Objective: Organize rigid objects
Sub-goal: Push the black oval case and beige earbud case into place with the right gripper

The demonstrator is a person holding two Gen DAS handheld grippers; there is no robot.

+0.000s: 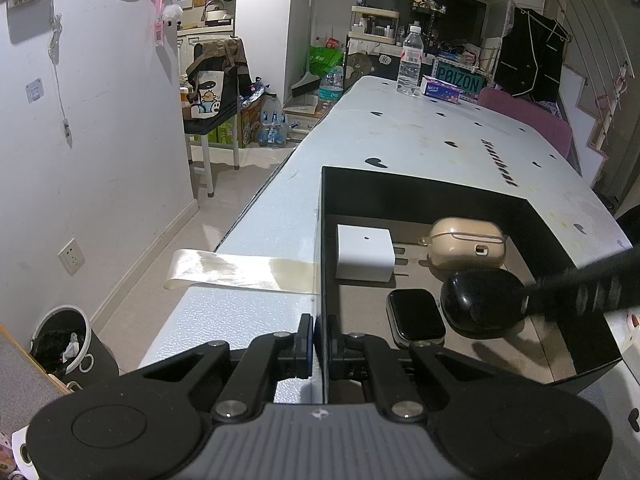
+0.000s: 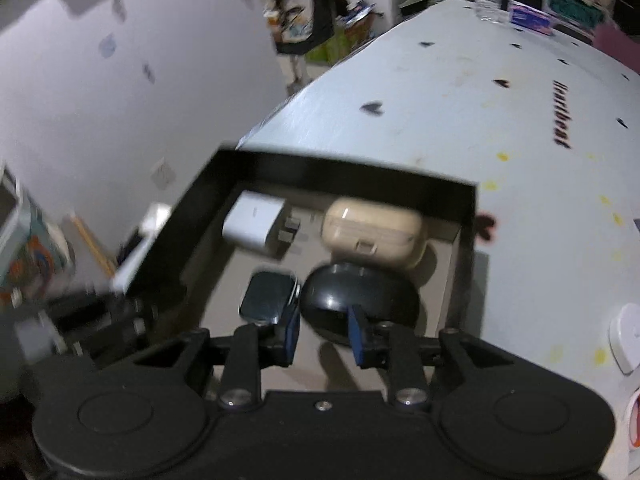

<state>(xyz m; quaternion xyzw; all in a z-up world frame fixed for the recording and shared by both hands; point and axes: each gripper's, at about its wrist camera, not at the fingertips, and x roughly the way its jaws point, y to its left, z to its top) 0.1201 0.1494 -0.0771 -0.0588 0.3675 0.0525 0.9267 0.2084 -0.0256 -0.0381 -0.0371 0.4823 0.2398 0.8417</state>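
Up close, two handheld grippers are working at a shallow black tray [image 1: 424, 196] sitting near the corner of a pale table [image 1: 420, 132] printed with small black hearts. Four small items are lying inside the tray: a white charger cube [image 1: 363, 254] at the far left with its prongs pointing right, a beige earbud case [image 1: 466, 242] at the far right, a dark-screened smartwatch body [image 1: 416, 314] lying flat at the near left, and a glossy black oval case [image 1: 482, 302] at the near right, just beside the watch and just in front of the beige case. The left gripper [image 1: 318, 344] is pinching the tray's left wall, its blue-padded jaws closed narrowly on the thin black edge. The right gripper [image 2: 324, 330] is hovering over the near side of the tray with its jaws standing apart, a moderate gap between them; the black oval case is lying just beyond the fingertips, and whether the pads are touching it cannot be told through the blur. A strip of glossy tape [image 1: 240, 270] is running from the tray's left wall across the table edge and hanging over the side. At the table's far end a clear water bottle [image 1: 410, 62] is standing upright beside a tissue box [image 1: 440, 90]. On the floor to the left, a small bin [image 1: 64, 344] is sitting near the wall.
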